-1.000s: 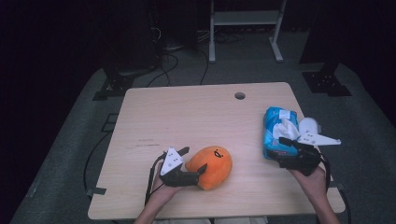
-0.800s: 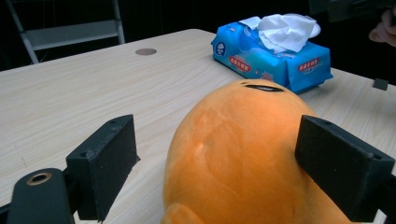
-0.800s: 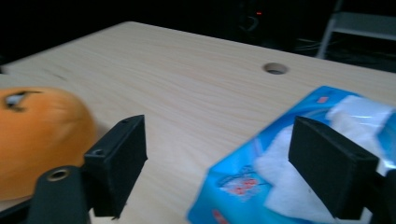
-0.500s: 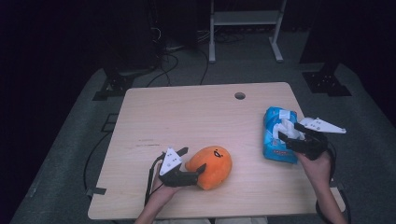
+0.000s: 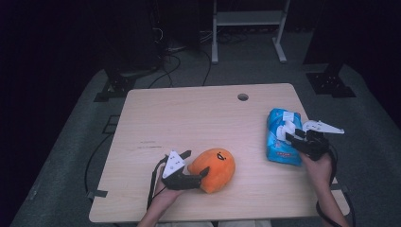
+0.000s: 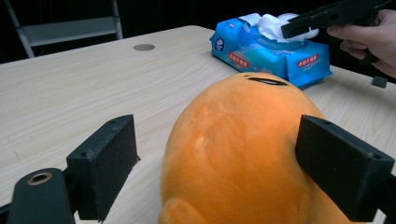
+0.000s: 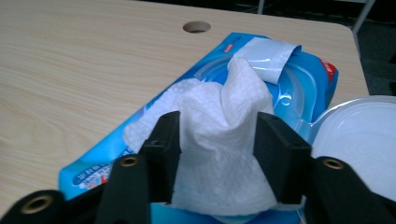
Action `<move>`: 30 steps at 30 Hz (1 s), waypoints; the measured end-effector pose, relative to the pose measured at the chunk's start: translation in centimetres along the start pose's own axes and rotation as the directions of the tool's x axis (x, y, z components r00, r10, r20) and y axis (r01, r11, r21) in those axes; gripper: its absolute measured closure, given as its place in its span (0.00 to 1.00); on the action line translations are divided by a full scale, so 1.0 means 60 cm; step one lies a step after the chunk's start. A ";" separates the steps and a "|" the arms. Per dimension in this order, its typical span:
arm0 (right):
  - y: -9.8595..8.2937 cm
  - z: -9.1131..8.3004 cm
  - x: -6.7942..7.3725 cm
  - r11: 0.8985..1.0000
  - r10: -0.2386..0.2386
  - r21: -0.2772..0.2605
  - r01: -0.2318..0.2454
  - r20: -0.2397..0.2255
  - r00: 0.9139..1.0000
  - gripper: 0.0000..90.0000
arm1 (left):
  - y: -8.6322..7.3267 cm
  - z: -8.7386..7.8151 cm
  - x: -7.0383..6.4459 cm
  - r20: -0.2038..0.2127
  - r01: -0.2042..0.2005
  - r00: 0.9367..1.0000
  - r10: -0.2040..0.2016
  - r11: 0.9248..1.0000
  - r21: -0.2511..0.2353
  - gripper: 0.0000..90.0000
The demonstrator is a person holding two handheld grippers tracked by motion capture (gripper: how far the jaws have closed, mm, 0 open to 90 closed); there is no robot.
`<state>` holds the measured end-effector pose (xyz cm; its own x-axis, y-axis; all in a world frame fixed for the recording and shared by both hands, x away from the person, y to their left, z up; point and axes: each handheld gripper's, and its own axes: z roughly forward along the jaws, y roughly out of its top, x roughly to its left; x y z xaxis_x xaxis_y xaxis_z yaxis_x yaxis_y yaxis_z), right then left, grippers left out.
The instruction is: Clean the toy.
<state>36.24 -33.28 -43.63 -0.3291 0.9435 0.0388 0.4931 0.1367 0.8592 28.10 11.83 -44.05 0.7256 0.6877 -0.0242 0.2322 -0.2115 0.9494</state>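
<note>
1. Dark surroundings ring a pale wooden desk (image 5: 198,123) with a small round hole (image 5: 243,97) near its far edge; grey carpet and black cables lie beyond it.
2. Right tool (image 7: 217,135): in the right gripper view its two black jaws are partly closed, one on each side of a crumpled white wet wipe (image 7: 224,140), pinching the tissue between the pads. The wipe rises out of the opening of a blue plastic wipes packet (image 7: 299,88), whose white peel-back flap (image 7: 268,53) is folded away; a round white lid shows at the right edge.
3. In the high view that packet (image 5: 279,142) lies flat near the desk's right edge, with the right tool (image 5: 295,137) above its near half.
4. Left tool (image 6: 219,154): its jaws stand wide apart, straddling a round orange plush toy (image 6: 243,154). The right-hand pad touches the plush; the left-hand pad stands clear of it, so the toy is not squeezed.
5. In the high view the plush toy (image 5: 215,168) sits near the front edge, well apart from the packet, with the left tool (image 5: 194,165) at its left side.
</note>
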 end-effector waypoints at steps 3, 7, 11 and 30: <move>-0.002 0.002 -0.001 1.000 -0.001 0.001 0.000 0.030 1.000 0.72 | 0.000 -0.001 0.000 -0.002 -0.004 1.000 0.004 1.000 0.002 0.14; -0.001 0.002 -0.005 1.000 0.005 0.007 -0.005 0.039 0.999 0.83 | -0.001 -0.001 0.000 -0.002 -0.003 1.000 0.003 1.000 0.001 0.14; -0.001 -0.002 -0.013 0.999 0.048 0.015 -0.048 -0.006 0.999 0.94 | -0.001 -0.001 0.001 -0.002 0.001 1.000 -0.001 1.000 0.000 0.14; 0.018 -0.060 -0.011 0.991 0.098 -0.075 -0.113 -0.179 0.979 0.96 | -0.002 -0.007 0.004 0.001 -0.009 1.000 0.009 1.000 0.002 0.14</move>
<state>34.11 -34.86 -40.90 -0.4185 0.8828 0.2134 0.4652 0.0065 0.8852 27.97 12.31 -44.04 0.7281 0.6853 -0.0158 0.2269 -0.2192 0.9489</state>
